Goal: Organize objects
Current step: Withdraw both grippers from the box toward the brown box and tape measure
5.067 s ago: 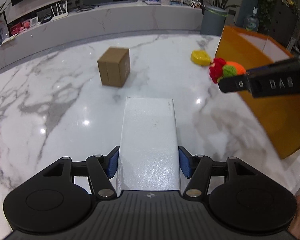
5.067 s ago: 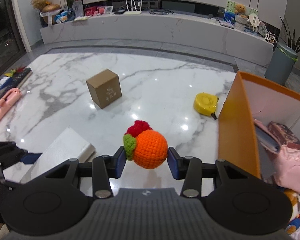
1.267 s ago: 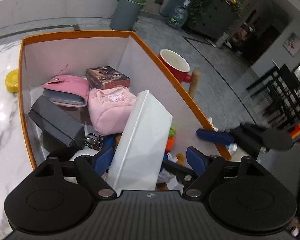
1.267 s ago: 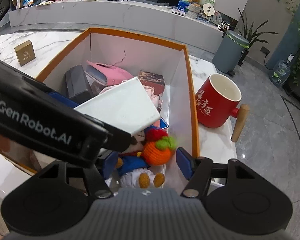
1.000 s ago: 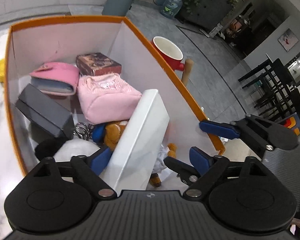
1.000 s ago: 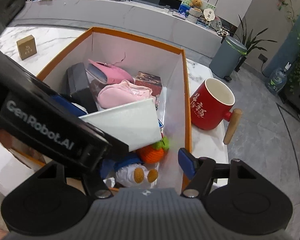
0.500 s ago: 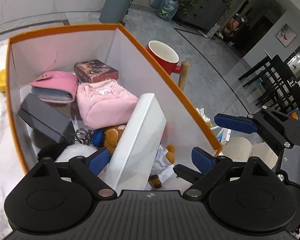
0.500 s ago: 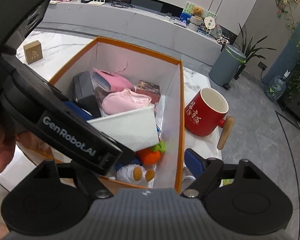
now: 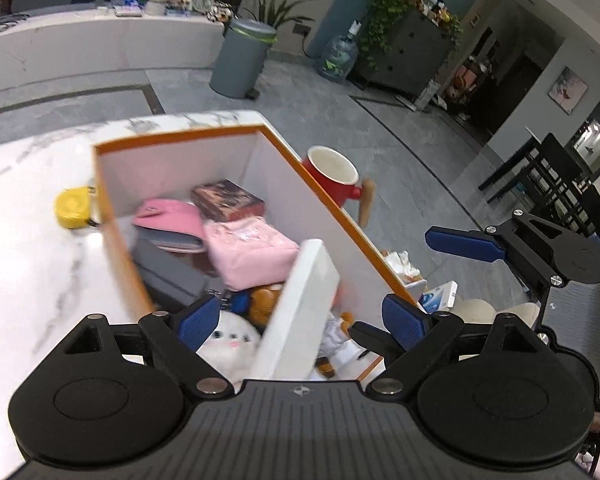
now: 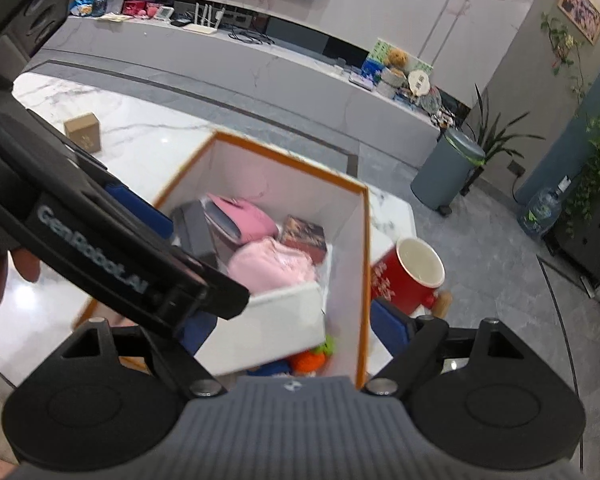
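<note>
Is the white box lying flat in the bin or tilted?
Tilted. The white box leans on edge inside the orange bin, propped over the toys, its upper end against the pink pouch.

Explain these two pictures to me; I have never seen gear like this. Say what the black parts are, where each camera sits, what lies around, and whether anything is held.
No robot here: a person carries a handheld two-finger gripper in each hand, with a wide-angle camera on each that looks along the fingers.

The left wrist view shows the left gripper with its blue pads apart. The flat white box leans in the orange-rimmed storage box between them, and neither pad presses on it. The right gripper shows at the right.

In the right wrist view the right gripper is opening, with nothing gripped. The crocheted orange fruit toy lies in the storage box.

On the white marble table there are a yellow tape measure, a red mug with a wooden handle and a small brown cardboard box.
</note>
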